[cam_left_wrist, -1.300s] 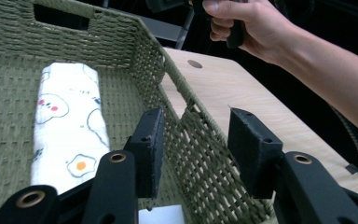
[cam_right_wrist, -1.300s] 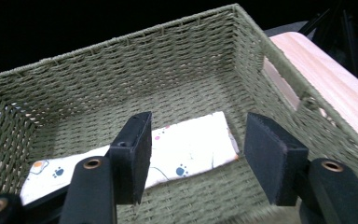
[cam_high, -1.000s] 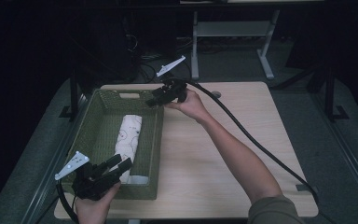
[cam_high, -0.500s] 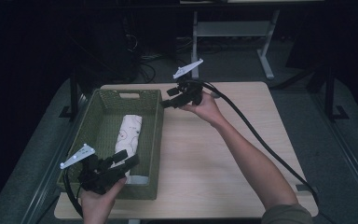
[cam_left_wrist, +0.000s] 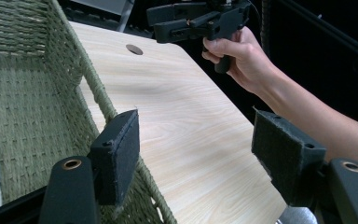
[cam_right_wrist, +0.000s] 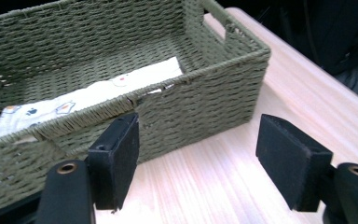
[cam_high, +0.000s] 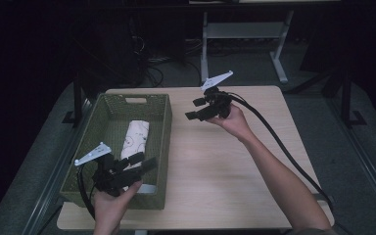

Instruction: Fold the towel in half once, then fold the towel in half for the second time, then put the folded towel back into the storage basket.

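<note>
1. The green woven basket (cam_high: 108, 128) sits on the left part of the light wooden tabletop (cam_high: 215, 166), its handle cut-out at the far end.
2. The folded white patterned cloth (cam_high: 136, 138) lies lengthwise on the basket floor, nearer the right wall; the right gripper view shows it (cam_right_wrist: 88, 95) flat behind the near wall of the basket (cam_right_wrist: 200, 107).
3. The left gripper (cam_high: 144, 162) is held over the near right corner of the basket. Its jaws have just been opening and now stand released, with nothing between the pads (cam_left_wrist: 121, 149); the basket rim (cam_left_wrist: 98, 93) passes below them.
4. The right gripper (cam_high: 196, 108) hangs above the bare tabletop just right of the basket's far end, pointing toward it. Its jaws have just been opening and are released, empty.
5. The right hand (cam_left_wrist: 237, 51) grips the handle, well apart from the cloth.
</note>
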`<state>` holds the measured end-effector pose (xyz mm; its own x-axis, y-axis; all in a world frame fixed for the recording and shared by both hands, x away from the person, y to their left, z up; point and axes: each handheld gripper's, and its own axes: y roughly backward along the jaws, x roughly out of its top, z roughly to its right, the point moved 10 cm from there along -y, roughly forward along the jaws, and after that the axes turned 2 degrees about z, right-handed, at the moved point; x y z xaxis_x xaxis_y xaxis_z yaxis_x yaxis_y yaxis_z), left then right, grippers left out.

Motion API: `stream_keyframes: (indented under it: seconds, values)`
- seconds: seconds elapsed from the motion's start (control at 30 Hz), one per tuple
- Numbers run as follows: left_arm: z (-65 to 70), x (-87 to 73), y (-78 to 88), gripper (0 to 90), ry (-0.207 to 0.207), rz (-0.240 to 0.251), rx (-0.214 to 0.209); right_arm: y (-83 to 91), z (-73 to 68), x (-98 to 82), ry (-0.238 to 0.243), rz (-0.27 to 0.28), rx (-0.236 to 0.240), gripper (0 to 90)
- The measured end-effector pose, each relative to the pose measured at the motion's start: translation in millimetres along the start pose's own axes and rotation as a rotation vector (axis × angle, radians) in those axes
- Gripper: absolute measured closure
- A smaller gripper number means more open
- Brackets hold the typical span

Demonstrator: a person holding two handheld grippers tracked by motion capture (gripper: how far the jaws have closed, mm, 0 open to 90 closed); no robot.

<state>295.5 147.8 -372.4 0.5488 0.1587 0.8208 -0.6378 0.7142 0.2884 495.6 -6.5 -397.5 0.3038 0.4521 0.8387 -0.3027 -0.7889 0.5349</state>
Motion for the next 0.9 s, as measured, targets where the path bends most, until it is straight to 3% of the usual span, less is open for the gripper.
stream_keyframes:
  seconds: [0.17,0.47,0.57,0.8,0.9]
  values:
    - [2.7,0.3,-6.7,31.6,0.0,-0.012,-0.012,6.4,1.1,-7.0,-0.009,-0.023,-0.006,28.4]
    - [11.1,1.1,-16.5,30.5,-0.01,-0.032,-0.036,23.7,5.8,-17.1,-0.014,0.007,-0.039,28.2]
    - [13.9,1.5,-19.0,30.4,-0.006,-0.04,-0.047,29.8,8.3,-23.6,-0.027,-0.015,-0.04,27.4]
    - [19.2,2.2,-26.2,30.0,-0.004,-0.05,-0.063,48.9,14.5,-34.8,-0.027,0.018,-0.078,27.6]
    - [21.9,2.5,-29.6,30.0,-0.006,-0.056,-0.072,56.1,17.2,-43.2,-0.048,0.008,-0.079,27.5]
